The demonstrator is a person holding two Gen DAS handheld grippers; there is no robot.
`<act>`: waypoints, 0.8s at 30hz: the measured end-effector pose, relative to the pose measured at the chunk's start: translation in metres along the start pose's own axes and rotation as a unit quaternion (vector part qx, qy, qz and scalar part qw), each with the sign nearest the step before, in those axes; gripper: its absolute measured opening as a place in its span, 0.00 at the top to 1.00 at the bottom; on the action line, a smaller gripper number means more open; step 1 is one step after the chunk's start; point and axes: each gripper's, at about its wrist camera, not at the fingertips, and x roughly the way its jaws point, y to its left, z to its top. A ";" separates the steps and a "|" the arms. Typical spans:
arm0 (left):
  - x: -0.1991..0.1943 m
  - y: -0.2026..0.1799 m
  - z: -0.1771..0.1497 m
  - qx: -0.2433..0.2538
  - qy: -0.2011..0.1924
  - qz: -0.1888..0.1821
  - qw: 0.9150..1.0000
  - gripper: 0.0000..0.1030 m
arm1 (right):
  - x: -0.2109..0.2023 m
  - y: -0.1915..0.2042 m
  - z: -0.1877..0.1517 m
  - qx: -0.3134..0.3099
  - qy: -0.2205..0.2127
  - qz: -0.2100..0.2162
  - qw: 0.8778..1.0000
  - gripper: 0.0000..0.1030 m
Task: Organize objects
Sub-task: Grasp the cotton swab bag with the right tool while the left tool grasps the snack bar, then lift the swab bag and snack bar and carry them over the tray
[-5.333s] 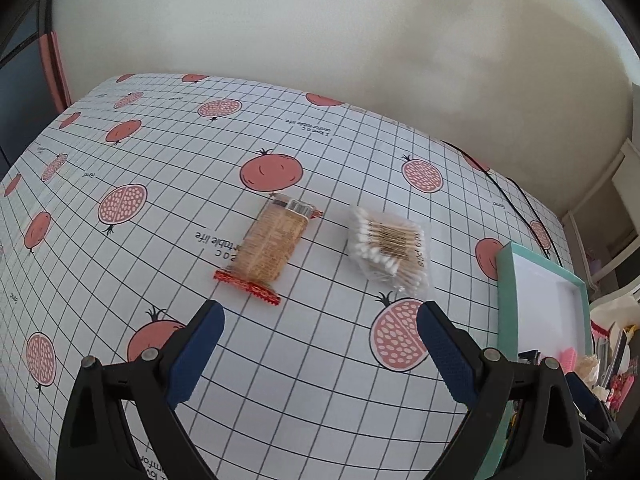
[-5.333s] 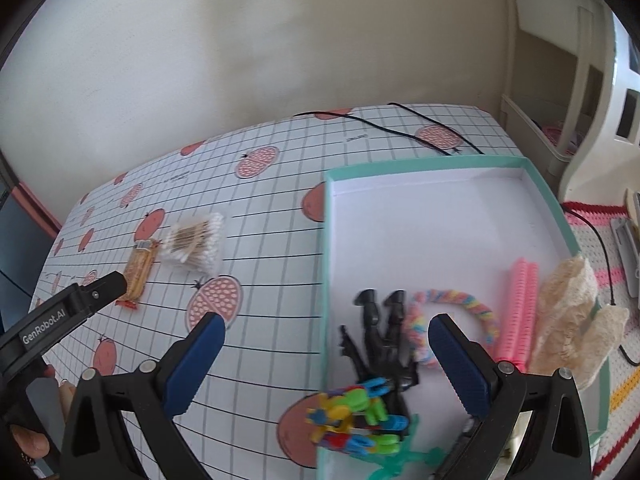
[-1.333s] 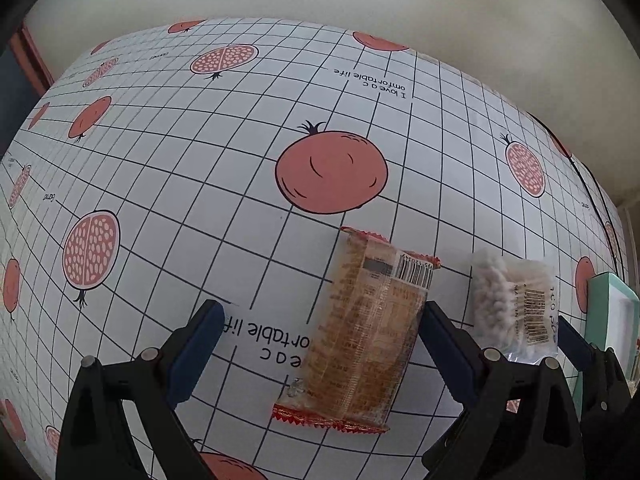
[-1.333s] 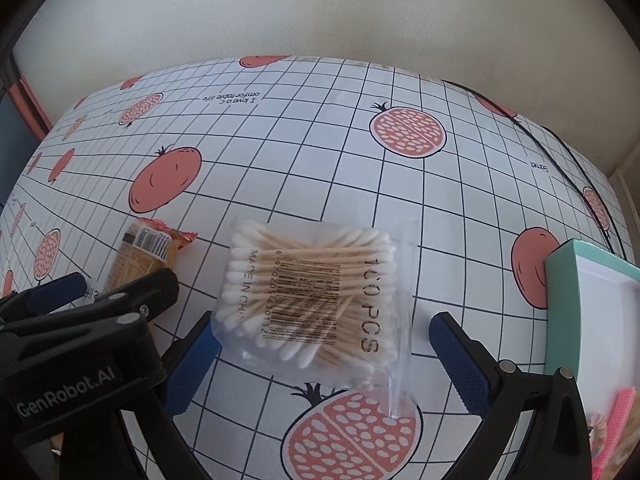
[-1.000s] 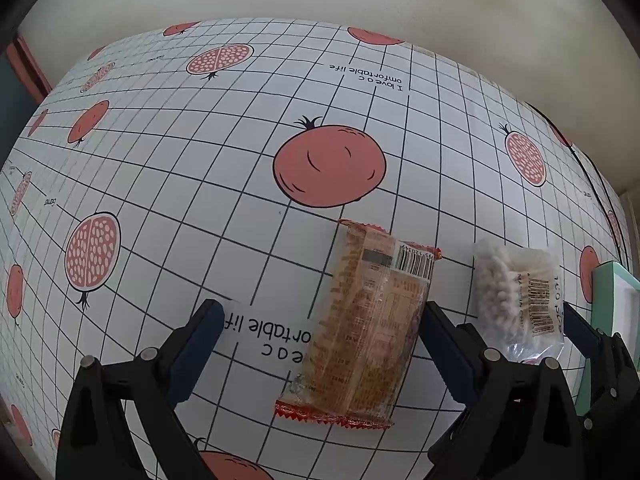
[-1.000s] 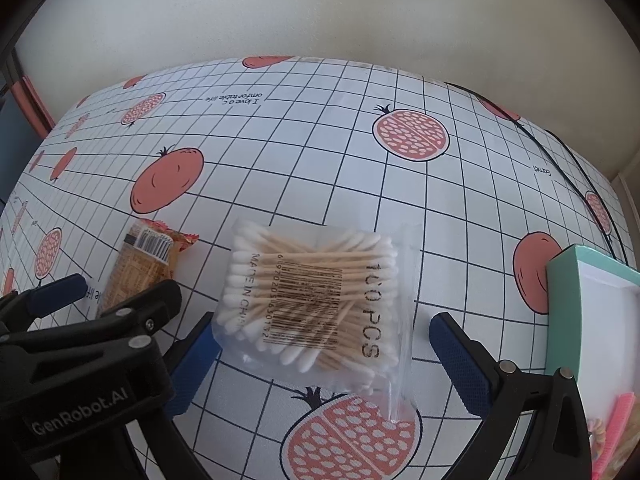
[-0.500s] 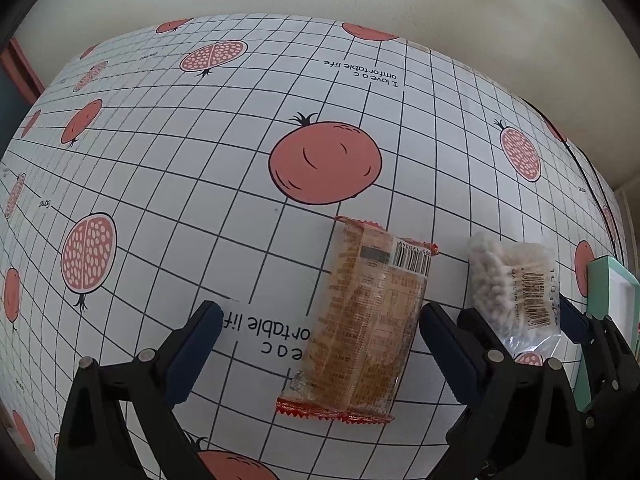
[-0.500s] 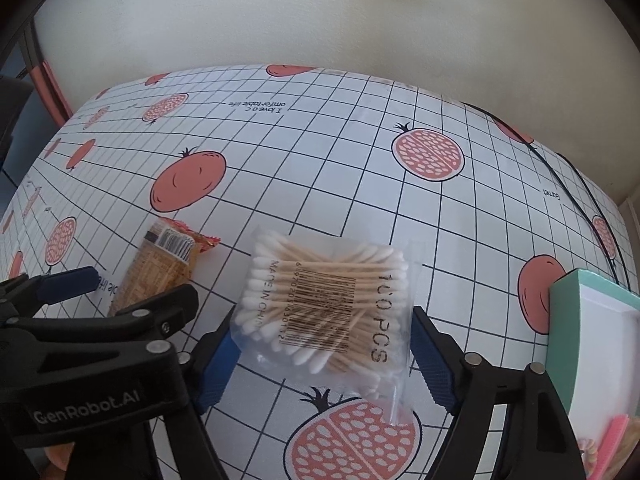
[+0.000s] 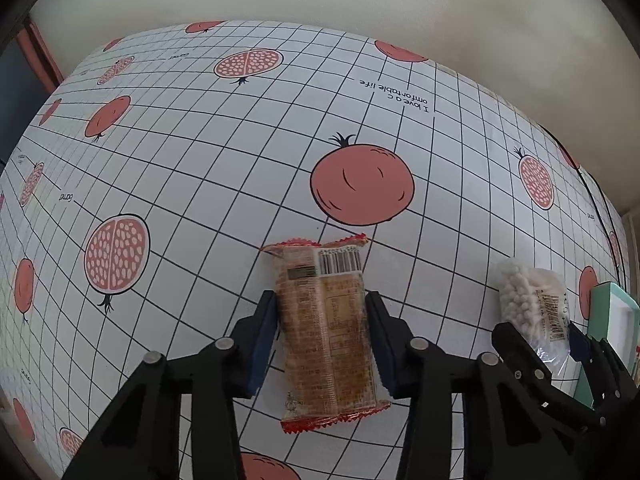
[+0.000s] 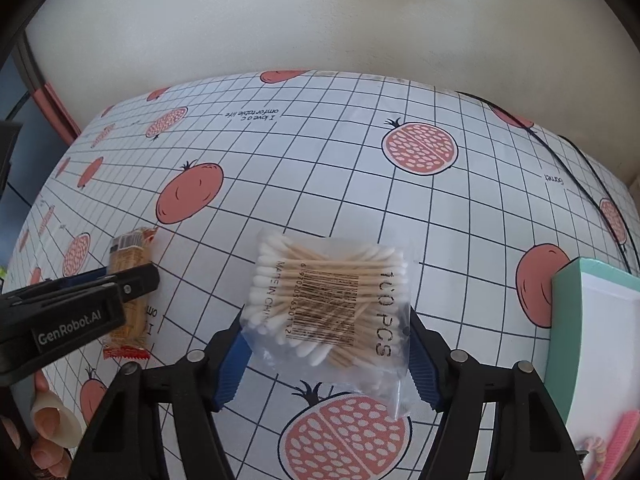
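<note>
The snack packet (image 9: 326,332) is clamped between the closed pads of the left gripper (image 9: 322,338) on the tablecloth (image 9: 200,160). At its 3 o'clock, the cotton swab bag (image 10: 330,304) is pinched by the right gripper (image 10: 326,354), with the teal tray (image 10: 592,320) further along at 3 o'clock.

a home, it seems: a table under a white grid-print oilcloth (image 9: 200,168) with pomegranates and the words "i love a comfortable life", set against a plain cream wall (image 10: 320,20), household bits in a teal tray (image 10: 568,280).
</note>
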 end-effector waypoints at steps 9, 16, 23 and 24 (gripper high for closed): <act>0.001 -0.012 0.012 -0.010 0.004 -0.021 1.000 0.62 | -0.003 -0.007 0.001 0.022 0.008 0.016 1.000 0.38; -0.018 -0.003 -0.004 -0.016 -0.007 -0.036 0.999 0.62 | -0.008 -0.010 0.002 0.038 0.010 0.026 0.999 0.41; -0.039 -0.002 -0.008 -0.016 -0.019 -0.047 0.999 0.62 | -0.023 -0.009 0.007 0.039 -0.004 0.033 0.999 0.42; -0.039 -0.005 -0.001 -0.015 -0.021 -0.047 0.999 0.62 | -0.025 -0.009 0.008 0.038 -0.006 0.034 0.999 0.42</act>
